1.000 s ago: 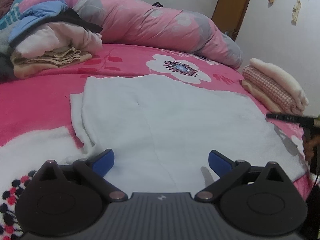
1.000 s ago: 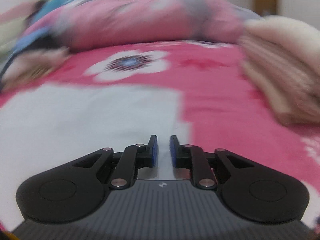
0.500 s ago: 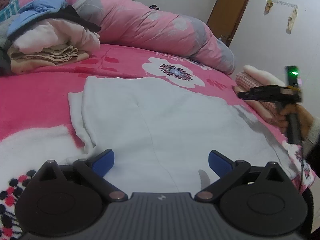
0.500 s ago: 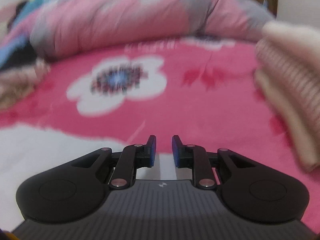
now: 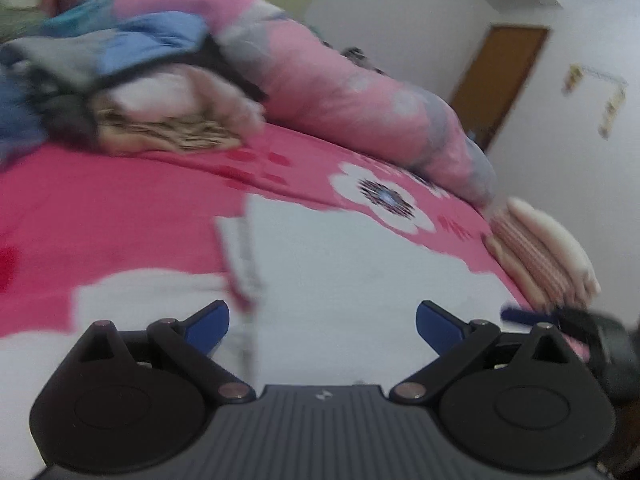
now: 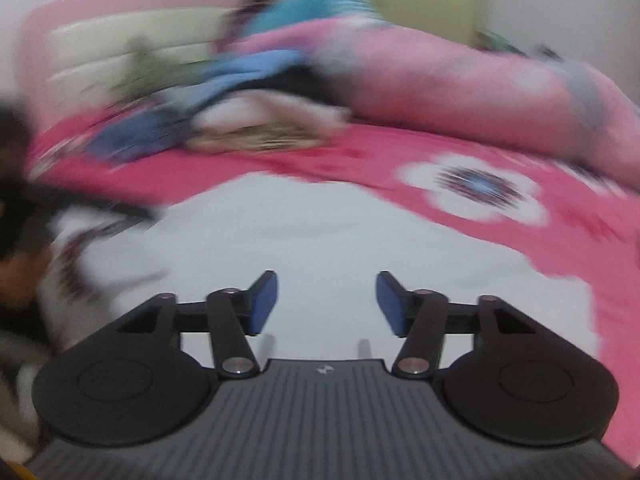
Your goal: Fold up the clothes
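- Blue pads tip the left gripper (image 5: 322, 322), low in the left wrist view; its jaws stand spread wide and hold nothing, as they did a second ago.
- Blue pads also tip the right gripper (image 6: 326, 304), low in the right wrist view; its jaws are now spread with a clear gap, where half a second ago they sat nearly pressed together.
- Both views are smeared with motion, and each has swung: the right one pointed at the bare pink bedspread and the folded stack half a second ago, and now looks across the cloth.
- The white garment (image 5: 360, 272) lies spread flat on the pink flowered bedspread (image 5: 120, 208), filling the middle and lower part of both views, with both grippers just above its near edge.
- A narrow layered strip shows along the garment's left edge in the left wrist view; whether it is a sleeve or a turned-in fold is too blurred to tell.
- The right gripper also shows at the lower right edge of the left wrist view, low beside the garment's right side, where it was raised half a second ago.
- Judged from this, opening the right jaws over the cloth fits a reach for a hold on the garment.
- At right sits a folded stack (image 5: 540, 248); at upper left, a loose clothes pile (image 5: 160, 112) against the rolled pink quilt (image 5: 360, 100).
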Demonstrator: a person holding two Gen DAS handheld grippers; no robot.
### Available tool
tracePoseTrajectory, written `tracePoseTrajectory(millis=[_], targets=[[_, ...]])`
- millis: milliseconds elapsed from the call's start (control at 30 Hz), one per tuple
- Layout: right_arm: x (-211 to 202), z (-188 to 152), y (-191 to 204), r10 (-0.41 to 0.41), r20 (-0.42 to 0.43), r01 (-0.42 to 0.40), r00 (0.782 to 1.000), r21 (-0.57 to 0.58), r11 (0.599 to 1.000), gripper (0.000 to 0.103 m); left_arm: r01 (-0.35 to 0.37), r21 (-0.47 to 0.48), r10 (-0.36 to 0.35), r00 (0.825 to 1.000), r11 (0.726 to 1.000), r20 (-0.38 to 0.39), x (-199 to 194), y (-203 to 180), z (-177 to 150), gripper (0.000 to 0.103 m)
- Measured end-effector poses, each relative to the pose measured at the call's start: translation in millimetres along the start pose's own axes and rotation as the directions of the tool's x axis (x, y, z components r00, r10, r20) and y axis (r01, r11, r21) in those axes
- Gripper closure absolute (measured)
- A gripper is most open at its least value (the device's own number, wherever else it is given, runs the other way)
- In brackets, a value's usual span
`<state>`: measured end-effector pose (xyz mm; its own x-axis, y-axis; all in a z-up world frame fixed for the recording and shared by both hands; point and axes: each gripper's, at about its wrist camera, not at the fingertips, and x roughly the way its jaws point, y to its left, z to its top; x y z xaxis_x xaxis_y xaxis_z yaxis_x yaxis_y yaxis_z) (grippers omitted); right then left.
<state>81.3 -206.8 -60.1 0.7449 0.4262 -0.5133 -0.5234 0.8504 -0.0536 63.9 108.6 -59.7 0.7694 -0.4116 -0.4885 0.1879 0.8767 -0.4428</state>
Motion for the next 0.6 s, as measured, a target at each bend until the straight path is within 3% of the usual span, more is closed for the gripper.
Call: tracePoseTrajectory(millis=[100,200,400,600], targets=[[5.7,2.1,37.8,0.057,0.002,-0.057,0.998,-0.124,0.991,0.04,0.03,-0.108,-0.031,1.0,0.994,-0.003,-13.2,25.3,1.4,0.003],[11.4,4.2,75.5,0.114,-0.004,-0.112,0.993,-0.247,0.963,0.038,0.079,-0.229,-0.078,0.997,0.97,0.01,-22.9,50.7,2.9,0.003],[22.7,8.5,151.1,0.222,-0.036,-0.212,0.974,-0.476,0.853,0.038,0.148,-0.344,-0.144,0.989,0.927,0.038,-35.4,81.3,3.3,0.003],[49.3,3.3,177.1,0.18,-0.066,-0.189,0.981,-0.505,0.842,0.039,0.261,-0.406,-0.261,0.964,0.876,0.057,-33.5,101.5,5.2,0.002]])
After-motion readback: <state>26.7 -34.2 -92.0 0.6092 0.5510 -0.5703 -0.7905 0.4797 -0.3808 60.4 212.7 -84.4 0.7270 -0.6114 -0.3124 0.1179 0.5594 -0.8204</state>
